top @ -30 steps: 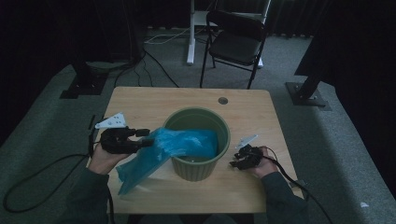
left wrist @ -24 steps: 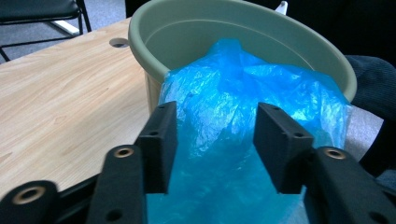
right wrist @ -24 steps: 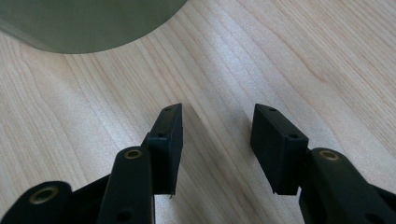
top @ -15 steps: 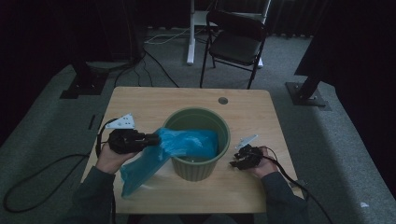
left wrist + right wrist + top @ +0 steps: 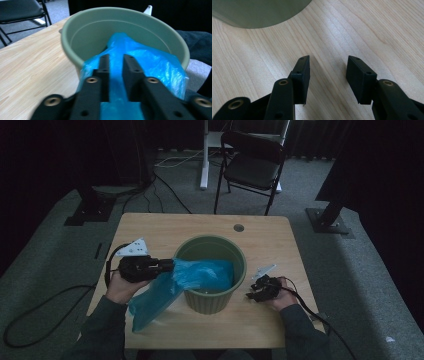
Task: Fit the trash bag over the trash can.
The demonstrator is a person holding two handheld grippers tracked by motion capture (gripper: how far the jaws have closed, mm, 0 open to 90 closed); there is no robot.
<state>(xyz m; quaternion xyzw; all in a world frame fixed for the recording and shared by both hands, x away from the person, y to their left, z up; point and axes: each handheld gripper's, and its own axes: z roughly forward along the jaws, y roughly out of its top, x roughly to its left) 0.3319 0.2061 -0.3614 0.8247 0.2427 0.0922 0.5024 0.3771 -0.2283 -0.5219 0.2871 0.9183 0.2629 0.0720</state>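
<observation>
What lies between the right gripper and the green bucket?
Only bare wooden table separates the right gripper, jaws apart with nothing between them, from the green bucket, as the right gripper view shows.

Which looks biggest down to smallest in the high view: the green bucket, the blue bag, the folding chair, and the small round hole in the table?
1. Folding chair, though it stands farther from the camera.
2. Green bucket and blue bag look about alike; part of the bag is hidden inside the bucket, so no ranking.
3. Round hole, clearly smallest.

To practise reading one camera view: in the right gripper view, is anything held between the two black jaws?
No: the right gripper has its jaws standing apart over the bare wooden table, with nothing between them.
</observation>
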